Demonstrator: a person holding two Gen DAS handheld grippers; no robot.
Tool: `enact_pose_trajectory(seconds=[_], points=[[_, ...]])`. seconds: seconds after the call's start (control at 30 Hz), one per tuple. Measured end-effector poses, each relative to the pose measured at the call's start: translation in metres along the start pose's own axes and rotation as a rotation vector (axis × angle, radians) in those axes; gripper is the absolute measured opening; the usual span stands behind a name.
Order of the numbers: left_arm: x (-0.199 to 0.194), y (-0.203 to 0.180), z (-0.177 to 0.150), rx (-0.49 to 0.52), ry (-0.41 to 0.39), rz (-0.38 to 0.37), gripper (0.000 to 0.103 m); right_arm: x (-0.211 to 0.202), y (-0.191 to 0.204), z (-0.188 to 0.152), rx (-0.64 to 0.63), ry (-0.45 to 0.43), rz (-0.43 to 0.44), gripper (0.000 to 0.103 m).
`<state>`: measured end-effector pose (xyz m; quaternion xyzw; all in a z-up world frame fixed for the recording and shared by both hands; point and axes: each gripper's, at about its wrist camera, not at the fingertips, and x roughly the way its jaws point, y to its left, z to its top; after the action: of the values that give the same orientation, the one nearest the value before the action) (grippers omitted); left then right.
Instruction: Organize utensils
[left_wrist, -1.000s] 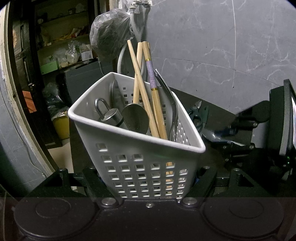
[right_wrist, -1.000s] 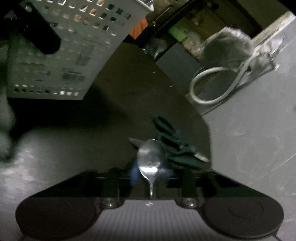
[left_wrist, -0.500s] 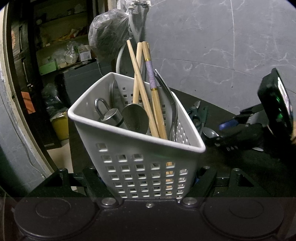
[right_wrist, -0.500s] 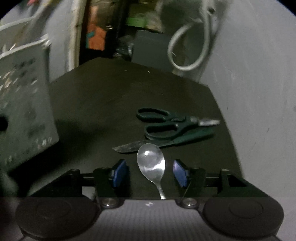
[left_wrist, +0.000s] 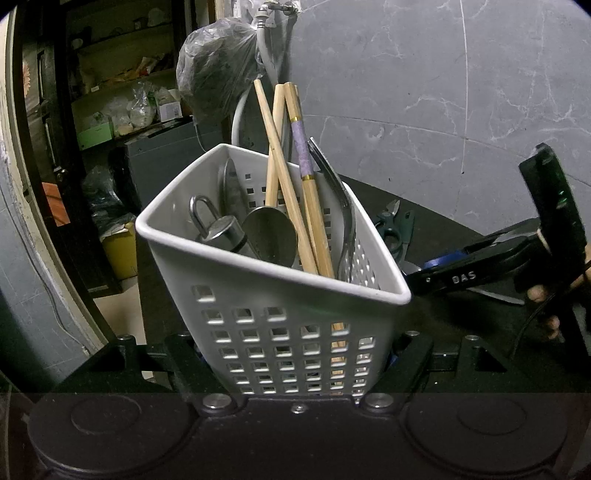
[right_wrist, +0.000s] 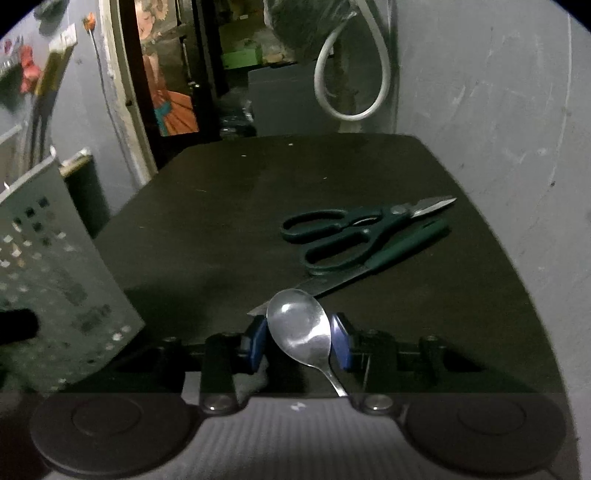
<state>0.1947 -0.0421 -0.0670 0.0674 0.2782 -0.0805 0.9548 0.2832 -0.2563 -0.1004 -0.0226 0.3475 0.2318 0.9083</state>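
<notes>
My left gripper (left_wrist: 295, 354) is shut on a white perforated utensil basket (left_wrist: 266, 302), held by its lower walls. Wooden chopsticks (left_wrist: 291, 184), a metal spoon (left_wrist: 269, 236), a fork (left_wrist: 340, 206) and a steel tool with a ring (left_wrist: 218, 229) stand in it. My right gripper (right_wrist: 299, 336) hovers over the black table (right_wrist: 221, 221). Its jaws are closing, and the blue pads (right_wrist: 341, 343) touch both edges of the bowl of a steel spoon (right_wrist: 299, 328). The spoon's handle runs back under the gripper body. That gripper (left_wrist: 436, 266) shows low beside the basket's right corner.
Green-handled scissors (right_wrist: 354, 236) and a green-handled knife (right_wrist: 369, 266) lie side by side just beyond the spoon. The basket (right_wrist: 55, 277) fills the left edge of the right wrist view. A grey marble wall (right_wrist: 498, 147) borders the table on the right. A white hose (right_wrist: 351, 92) hangs behind.
The right gripper rolled upright and drew away from the basket. Its jaws let go of the spoon's neck, opened wide, then closed in on the bowl. The left gripper and basket stayed still.
</notes>
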Motion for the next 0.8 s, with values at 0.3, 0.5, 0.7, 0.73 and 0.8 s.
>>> enact_pose_trajectory(seconds=[0.3, 0.5, 0.7, 0.73, 0.8], points=[[0.000, 0.000, 0.000, 0.001, -0.001, 0.000, 0.078, -0.010, -0.030, -0.001, 0.187, 0.050, 0.168, 0.040], [0.000, 0.000, 0.000, 0.000, 0.000, 0.000, 0.078, -0.013, -0.049, -0.009, 0.312, 0.059, 0.226, 0.040], [0.001, 0.000, 0.000, 0.001, 0.002, 0.001, 0.078, -0.014, -0.075, -0.022, 0.507, 0.043, 0.312, 0.040], [0.001, 0.000, -0.001, 0.001, 0.001, 0.001, 0.078, -0.013, -0.078, -0.023, 0.521, 0.040, 0.319, 0.040], [0.001, 0.000, -0.001, 0.001, 0.001, 0.002, 0.078, -0.012, -0.084, -0.025, 0.547, 0.035, 0.330, 0.040]])
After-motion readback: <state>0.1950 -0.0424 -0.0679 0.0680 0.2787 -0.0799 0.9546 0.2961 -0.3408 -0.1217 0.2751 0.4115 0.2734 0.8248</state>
